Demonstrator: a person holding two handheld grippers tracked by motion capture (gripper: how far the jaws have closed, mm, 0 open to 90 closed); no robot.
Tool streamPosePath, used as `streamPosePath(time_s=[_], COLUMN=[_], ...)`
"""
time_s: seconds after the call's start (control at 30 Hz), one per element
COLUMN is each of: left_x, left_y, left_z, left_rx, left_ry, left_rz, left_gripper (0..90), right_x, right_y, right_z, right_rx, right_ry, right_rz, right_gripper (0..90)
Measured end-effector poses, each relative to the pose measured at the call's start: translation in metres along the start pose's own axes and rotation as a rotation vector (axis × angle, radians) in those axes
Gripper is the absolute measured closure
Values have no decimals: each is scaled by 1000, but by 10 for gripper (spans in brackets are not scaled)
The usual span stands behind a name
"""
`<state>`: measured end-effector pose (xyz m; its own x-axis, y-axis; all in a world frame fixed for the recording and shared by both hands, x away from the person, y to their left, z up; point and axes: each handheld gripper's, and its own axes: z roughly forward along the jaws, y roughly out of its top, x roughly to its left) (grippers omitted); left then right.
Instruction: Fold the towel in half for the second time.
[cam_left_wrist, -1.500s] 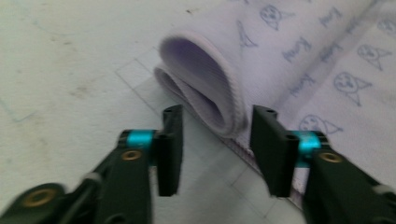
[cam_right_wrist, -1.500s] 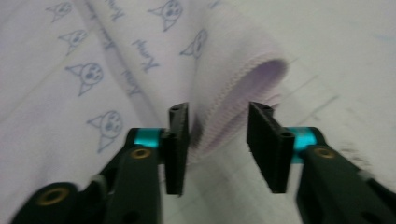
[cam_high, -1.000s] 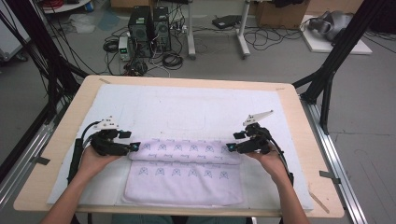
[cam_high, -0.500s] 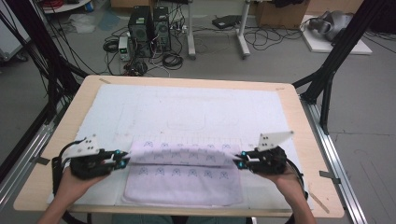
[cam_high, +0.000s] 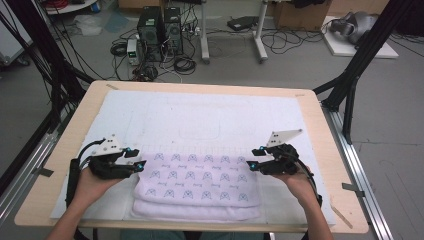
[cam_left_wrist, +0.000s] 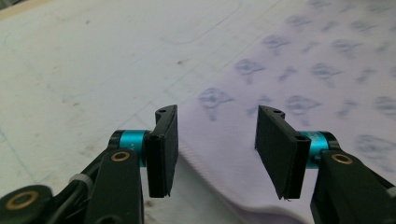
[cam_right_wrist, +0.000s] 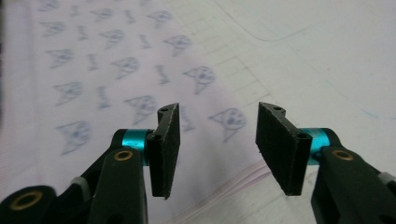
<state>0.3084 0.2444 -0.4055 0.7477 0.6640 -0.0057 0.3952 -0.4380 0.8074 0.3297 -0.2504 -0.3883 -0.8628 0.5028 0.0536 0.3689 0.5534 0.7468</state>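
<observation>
Folding is the work in hand, and the folded towel (cam_high: 197, 185), pale lilac with small printed cat faces, lies at about 6 o'clock on the table (cam_high: 320, 125), close to the near edge. It rests on a white mat (cam_high: 200, 112) that covers most of the wooden top. In the high view I count at least two layers at its near edge, one stacked on the other.

I judge that one fold is just finished and released. The left gripper (cam_high: 140, 161) stands at the towel's 9 o'clock end, the right gripper (cam_high: 252, 161) at its 3 o'clock end, each just beside a far corner. Both have just been opening their jaws, and they now stand apart with nothing between the pads: in the left gripper view the pads (cam_left_wrist: 166, 147) hang over the cloth edge (cam_left_wrist: 219, 182) without pressing it, and in the right gripper view the pads (cam_right_wrist: 167, 149) hang the same way over the layered edge (cam_right_wrist: 243, 179).

The next move, I think, needs a new hold. Each gripper must come down on a corner and close on all layers together, otherwise the stack may slip open.

Count: one towel, one mat, one table, two grippers, two hands.
</observation>
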Motion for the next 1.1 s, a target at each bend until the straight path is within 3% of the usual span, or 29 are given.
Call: streamPosePath(time_s=[0.07, 0.17, 0.3, 0.37, 0.47, 0.53, 0.63, 0.7, 0.83, 1.1], left_x=[9, 16, 17, 15, 14, 15, 11, 10, 19, 49], left_y=[-2, -4, -6, -8, -10, -11, -9, -5, 9, 59], left_z=[12, 25, 40, 46, 43, 42, 40, 39, 38, 39], left_rx=[39, 64, 96, 125, 90, 83, 85, 71, 23, -46], left_ry=[4, 10, -15, -22, -26, -51, -35, -14, 20, 127], left_rz=[-25, -59, -76, -63, -76, -88, -47, -30, -53, -38], left_gripper=[470, 427, 411, 476, 604, 707, 792, 807, 812, 812], right_x=[-7, -19, -27, -28, -27, -27, -24, -22, -26, -58], right_y=[1, -4, -13, -17, -22, -24, -21, -17, -5, 39], right_z=[10, 23, 36, 41, 43, 43, 41, 40, 34, 28], right_rx=[33, 85, 136, 144, 131, 121, 120, 122, 105, 73], right_ry=[-38, -56, -38, -9, 33, 58, 72, 55, -1, -116], right_rz=[1, 42, 89, 96, 109, 114, 96, 69, 53, 47], right_gripper=[449, 404, 409, 434, 532, 634, 754, 786, 796, 798])
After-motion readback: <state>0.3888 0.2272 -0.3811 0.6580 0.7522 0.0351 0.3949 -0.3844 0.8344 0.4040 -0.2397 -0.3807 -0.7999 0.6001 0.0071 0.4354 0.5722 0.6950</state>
